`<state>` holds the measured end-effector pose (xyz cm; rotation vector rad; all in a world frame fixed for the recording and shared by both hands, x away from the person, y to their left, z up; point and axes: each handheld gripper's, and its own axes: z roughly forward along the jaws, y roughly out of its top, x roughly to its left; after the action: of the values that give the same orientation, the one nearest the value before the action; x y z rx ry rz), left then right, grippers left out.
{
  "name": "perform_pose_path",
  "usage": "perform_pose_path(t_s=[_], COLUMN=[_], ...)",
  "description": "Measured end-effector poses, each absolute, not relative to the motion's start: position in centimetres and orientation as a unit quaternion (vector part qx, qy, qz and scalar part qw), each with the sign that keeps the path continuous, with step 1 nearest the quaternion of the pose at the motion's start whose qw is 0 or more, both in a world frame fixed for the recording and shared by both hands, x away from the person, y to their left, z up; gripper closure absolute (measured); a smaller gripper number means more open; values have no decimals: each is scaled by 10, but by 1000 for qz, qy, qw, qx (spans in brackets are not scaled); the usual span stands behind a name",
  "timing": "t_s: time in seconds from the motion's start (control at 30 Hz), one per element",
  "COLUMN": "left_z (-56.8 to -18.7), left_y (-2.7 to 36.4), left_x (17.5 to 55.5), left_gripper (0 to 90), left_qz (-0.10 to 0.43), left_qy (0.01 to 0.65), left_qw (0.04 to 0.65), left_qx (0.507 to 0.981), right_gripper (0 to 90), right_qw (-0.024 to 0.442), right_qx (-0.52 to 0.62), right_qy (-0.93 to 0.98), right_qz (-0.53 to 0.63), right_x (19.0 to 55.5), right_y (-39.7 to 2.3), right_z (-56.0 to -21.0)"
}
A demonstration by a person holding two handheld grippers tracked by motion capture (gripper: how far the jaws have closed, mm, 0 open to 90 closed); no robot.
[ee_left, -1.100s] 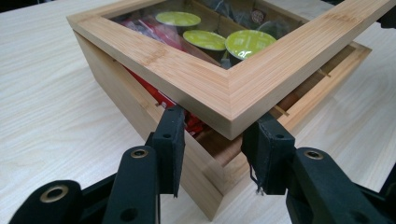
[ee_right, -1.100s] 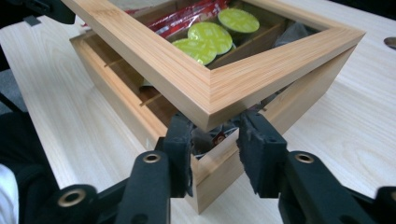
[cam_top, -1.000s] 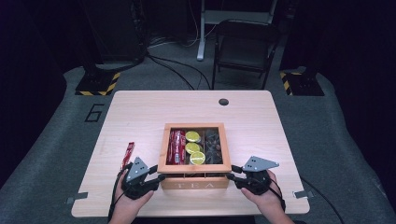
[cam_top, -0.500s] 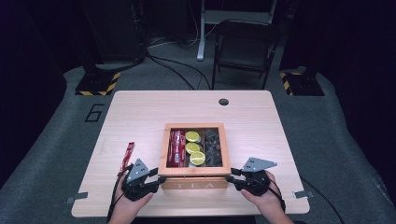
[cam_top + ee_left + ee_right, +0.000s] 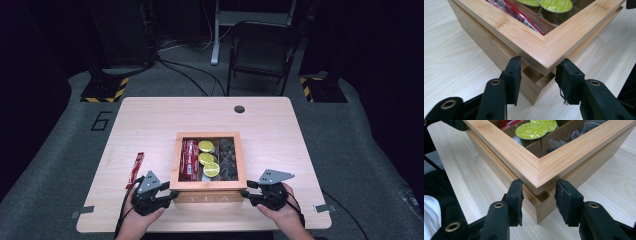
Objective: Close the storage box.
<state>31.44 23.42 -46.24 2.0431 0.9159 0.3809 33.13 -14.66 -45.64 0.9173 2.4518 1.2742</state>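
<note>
A bamboo tea box [image 5: 207, 186] marked TEA sits at the table's near middle, its framed lid [image 5: 531, 37] resting on the base. Inside are red packets [image 5: 189, 160], green-topped capsules [image 5: 206, 158] and dark tea bags [image 5: 229, 157]. My left gripper [image 5: 172, 194] is at the box's front left corner. In the left gripper view the left gripper [image 5: 539, 75] stands open, jaws astride that corner just under the lid's rim. My right gripper [image 5: 245, 192] is at the front right corner. The right gripper [image 5: 539, 195] is open the same way around the lid corner [image 5: 537, 170].
A loose red packet [image 5: 136, 167] lies on the table left of the box, close to my left hand. A round cable hole [image 5: 239, 109] is at the table's far edge. A folding chair [image 5: 262, 50] stands beyond the table.
Both grippers have edged slightly inward toward the box's front corners. The box and the red packet have not moved.
</note>
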Motion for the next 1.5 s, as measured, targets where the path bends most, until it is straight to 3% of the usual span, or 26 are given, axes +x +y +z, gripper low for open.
perform_pose_path(t_s=[0.53,0.87,1.33,1.5], left_z=[-462,-465,-454,-448], left_y=[233,233,240,243], left_x=[315,317,318,320], left_gripper=[406,297,351,368], left_qz=[152,131,151,157], left_qy=[380,387,392,392], left_qw=[405,408,429,439], left_qx=[817,817,800,793], right_gripper=[531,398,389,390], right_qw=[116,125,116,136], right_qx=[309,314,322,330], right_qy=[845,842,827,814], right_qz=[421,420,445,458], right_x=[332,333,337,339], right_y=[-145,-143,-149,-156], right_z=[-459,-459,-453,-442])
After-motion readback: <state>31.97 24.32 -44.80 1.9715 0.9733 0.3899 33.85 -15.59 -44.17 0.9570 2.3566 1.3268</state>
